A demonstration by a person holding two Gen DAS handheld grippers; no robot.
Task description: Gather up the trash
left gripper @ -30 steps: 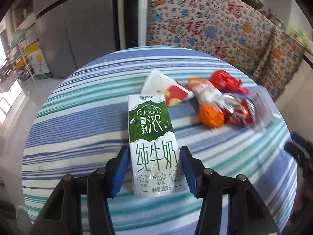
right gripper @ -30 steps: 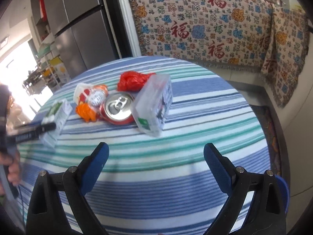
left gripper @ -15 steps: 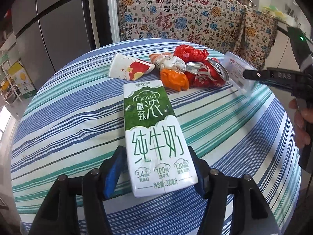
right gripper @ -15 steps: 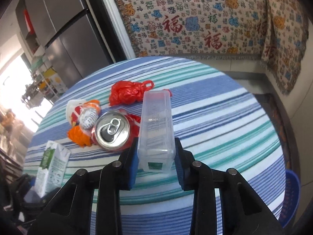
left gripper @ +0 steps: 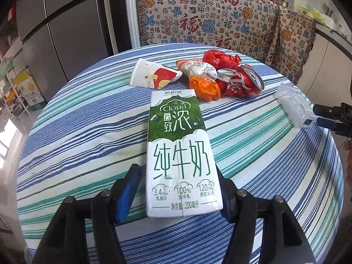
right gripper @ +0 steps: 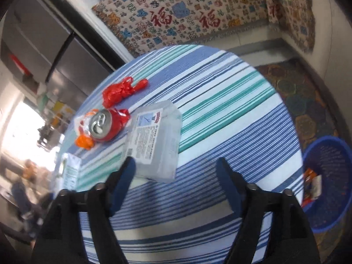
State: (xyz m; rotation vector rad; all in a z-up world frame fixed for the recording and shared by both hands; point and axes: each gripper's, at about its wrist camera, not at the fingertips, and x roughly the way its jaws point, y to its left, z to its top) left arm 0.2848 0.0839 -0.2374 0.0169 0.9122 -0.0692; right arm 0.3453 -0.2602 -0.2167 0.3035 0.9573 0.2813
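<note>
Right wrist alone showed blue bin (right gripper: 327,176) on floor beside table (right gripper: 231,114); right gripper (right gripper: 176,167) wide open, clear box (right gripper: 156,145) loose at left finger. Left gripper (left gripper: 179,189) flanked milk carton (left gripper: 179,145), grip uncertain; can (left gripper: 244,81), wrappers beyond.

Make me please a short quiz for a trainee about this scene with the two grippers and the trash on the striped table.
1. True or false: the right gripper is shut on the clear plastic box.
2. What stands on the floor beside the table? A) a red bucket B) a blue basket C) a cardboard crate
3. Fill in: the carton between the fingers of the left gripper is white and ___.

Key: 1 false, its jaws stand wide apart; 2 B; 3 green.
</note>
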